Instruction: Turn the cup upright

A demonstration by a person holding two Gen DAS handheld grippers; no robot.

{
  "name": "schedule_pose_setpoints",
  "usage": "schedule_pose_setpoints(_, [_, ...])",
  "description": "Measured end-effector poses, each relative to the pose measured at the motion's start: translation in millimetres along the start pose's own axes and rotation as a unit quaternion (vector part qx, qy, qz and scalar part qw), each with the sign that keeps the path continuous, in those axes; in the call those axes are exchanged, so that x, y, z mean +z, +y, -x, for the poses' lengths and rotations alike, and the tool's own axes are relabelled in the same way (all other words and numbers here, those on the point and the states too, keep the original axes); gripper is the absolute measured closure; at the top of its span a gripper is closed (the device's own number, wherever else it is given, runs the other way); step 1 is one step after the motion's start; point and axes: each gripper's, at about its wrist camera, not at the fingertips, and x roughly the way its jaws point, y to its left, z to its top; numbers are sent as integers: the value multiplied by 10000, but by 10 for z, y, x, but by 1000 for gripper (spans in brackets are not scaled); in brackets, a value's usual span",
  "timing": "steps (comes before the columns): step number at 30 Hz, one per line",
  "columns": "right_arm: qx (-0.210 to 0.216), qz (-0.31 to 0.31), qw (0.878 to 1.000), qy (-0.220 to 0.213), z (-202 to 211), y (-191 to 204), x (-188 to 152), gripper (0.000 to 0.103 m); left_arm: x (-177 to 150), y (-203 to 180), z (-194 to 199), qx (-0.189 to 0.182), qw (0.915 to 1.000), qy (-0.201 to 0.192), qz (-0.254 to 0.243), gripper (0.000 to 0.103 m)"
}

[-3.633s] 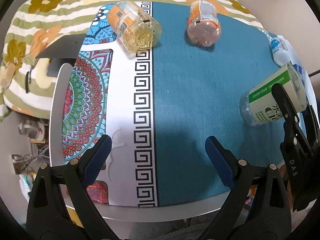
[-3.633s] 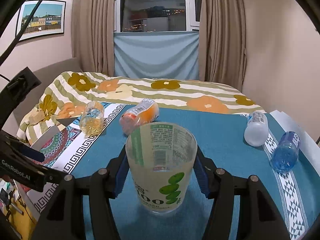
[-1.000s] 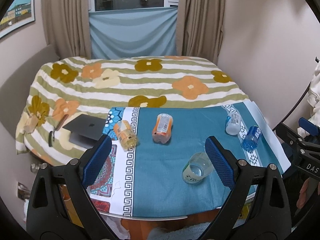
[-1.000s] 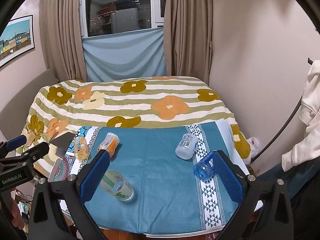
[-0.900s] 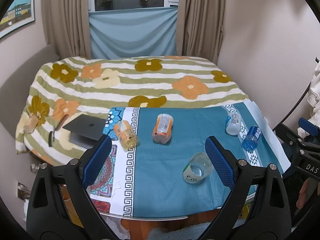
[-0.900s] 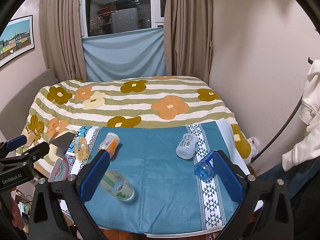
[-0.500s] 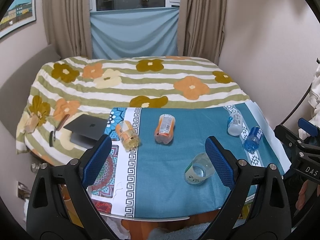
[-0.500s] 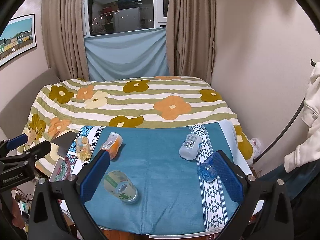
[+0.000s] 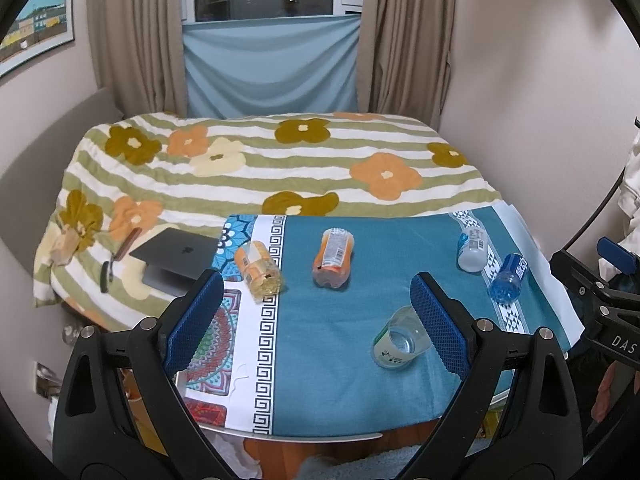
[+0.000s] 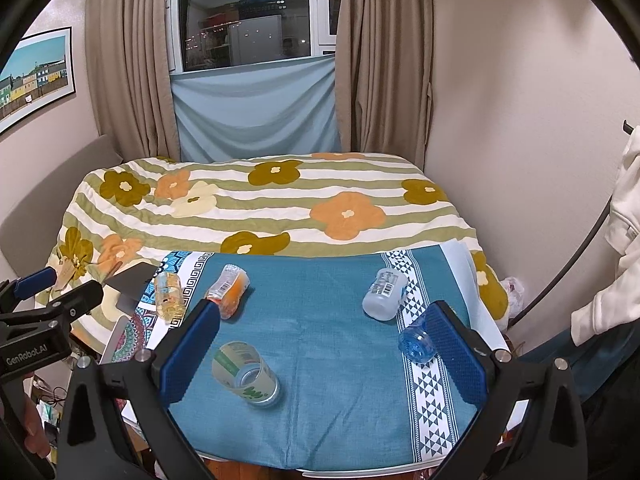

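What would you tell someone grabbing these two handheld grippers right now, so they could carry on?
Left gripper: jaws open, holding nothing, held back from the table.
Right gripper: jaws open, holding nothing, also held back.
The cup sits near the front of the teal tablecloth. It looks to be lying on its side, mouth towards you, touching nothing else.
Done: nothing that shows; the cup is not upright.
Left: grasp the cup, probably with the right gripper, stand it mouth up, and let go.
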Motion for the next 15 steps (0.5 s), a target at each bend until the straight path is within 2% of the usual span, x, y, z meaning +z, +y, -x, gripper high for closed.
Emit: schedule_pose_setpoints(15, [5, 4, 10000, -10, -3, -6, -1, 0, -6, -11, 25, 44, 9999, -106, -83, 3])
